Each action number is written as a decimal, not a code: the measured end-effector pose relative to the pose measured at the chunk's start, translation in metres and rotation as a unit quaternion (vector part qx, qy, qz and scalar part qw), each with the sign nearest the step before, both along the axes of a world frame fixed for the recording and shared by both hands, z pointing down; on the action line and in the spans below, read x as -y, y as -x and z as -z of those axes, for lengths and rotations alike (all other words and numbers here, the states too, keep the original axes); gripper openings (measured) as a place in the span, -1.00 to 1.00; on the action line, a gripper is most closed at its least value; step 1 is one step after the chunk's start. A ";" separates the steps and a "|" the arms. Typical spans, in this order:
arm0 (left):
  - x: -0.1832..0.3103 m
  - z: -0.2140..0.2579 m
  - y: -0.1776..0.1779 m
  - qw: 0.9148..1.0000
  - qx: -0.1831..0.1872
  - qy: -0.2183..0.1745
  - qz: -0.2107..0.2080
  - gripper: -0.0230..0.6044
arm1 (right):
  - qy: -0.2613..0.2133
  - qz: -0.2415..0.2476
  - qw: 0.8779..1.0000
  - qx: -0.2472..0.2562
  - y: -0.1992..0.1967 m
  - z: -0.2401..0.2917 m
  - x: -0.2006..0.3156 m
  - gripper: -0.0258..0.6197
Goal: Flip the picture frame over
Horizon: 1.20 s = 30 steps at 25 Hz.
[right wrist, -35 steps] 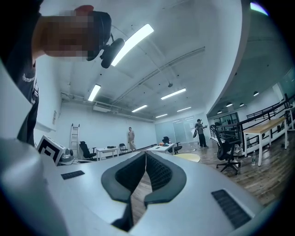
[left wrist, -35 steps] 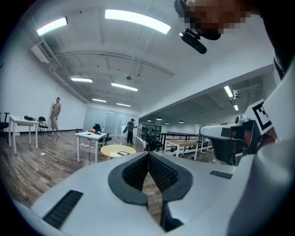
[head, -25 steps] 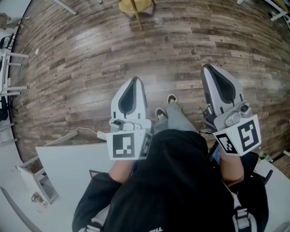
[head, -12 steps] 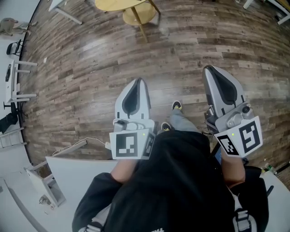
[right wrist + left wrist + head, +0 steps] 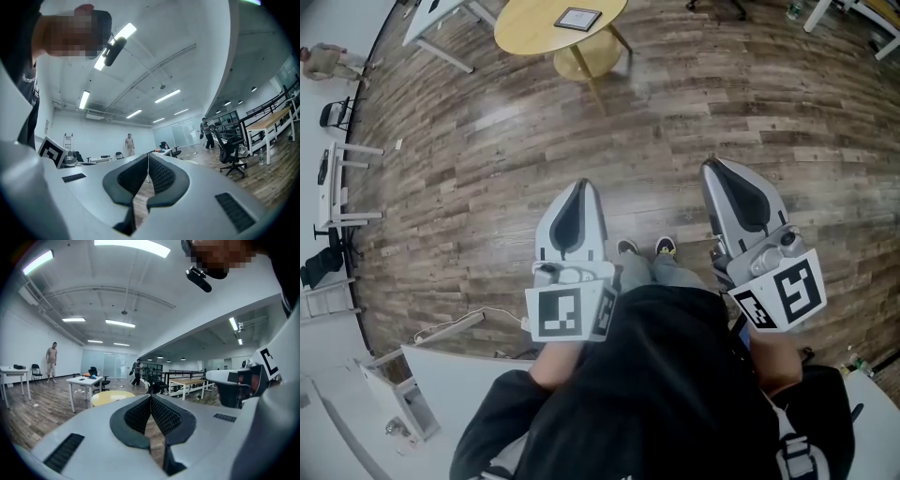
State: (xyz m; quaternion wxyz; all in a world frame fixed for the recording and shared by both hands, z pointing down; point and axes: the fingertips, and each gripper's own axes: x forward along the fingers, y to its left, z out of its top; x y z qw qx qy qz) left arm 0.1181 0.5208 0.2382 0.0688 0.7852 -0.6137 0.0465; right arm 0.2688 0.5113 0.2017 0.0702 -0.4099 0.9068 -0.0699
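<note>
A small picture frame (image 5: 578,18) with a dark border lies flat on a round yellow table (image 5: 534,33) at the top of the head view, far ahead of both grippers. My left gripper (image 5: 581,187) is held level over the wooden floor, its jaws shut with nothing between them. My right gripper (image 5: 713,168) is beside it, also shut and empty. In the left gripper view the yellow table (image 5: 110,397) shows just past the closed left gripper (image 5: 151,397). The right gripper view shows the closed right gripper (image 5: 148,157) with the room beyond it; no frame is visible there.
White tables (image 5: 441,14) stand left of the yellow table, and a white desk (image 5: 459,375) is behind me at lower left. A chair (image 5: 334,116) and a person (image 5: 323,58) are at the far left. An office chair (image 5: 232,151) stands to the right.
The yellow table and the frame on it have come further into view and closer as I walk forward over the floor. Both grippers travel along and stay shut.
</note>
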 end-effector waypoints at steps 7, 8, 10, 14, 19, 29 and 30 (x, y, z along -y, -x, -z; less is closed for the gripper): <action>0.049 -0.002 0.016 1.000 -0.001 0.000 0.002 -0.85 | 0.011 0.004 1.000 -0.007 0.019 -0.005 0.045 -0.87; 0.059 -0.003 0.021 1.000 -0.003 -0.001 0.003 -0.85 | 0.011 0.003 1.000 -0.008 0.022 -0.005 0.054 -0.87; 0.078 -0.003 0.033 1.000 -0.006 -0.003 0.005 -0.85 | 0.010 0.002 1.000 -0.011 0.033 -0.004 0.072 -0.87; 0.117 -0.002 0.068 1.000 -0.013 -0.007 0.010 -0.85 | 0.008 0.007 1.000 -0.017 0.069 -0.002 0.112 -0.87; 0.166 -0.004 0.110 1.000 -0.024 -0.005 0.013 -0.85 | 0.006 0.016 1.000 -0.025 0.116 0.002 0.161 -0.87; 0.232 -0.014 0.167 0.999 -0.041 -0.003 0.005 -0.85 | 0.013 0.023 0.999 -0.047 0.183 -0.006 0.218 -0.87; 0.237 -0.014 0.169 0.999 -0.041 -0.002 0.004 -0.85 | 0.014 0.021 0.998 -0.049 0.184 -0.006 0.222 -0.87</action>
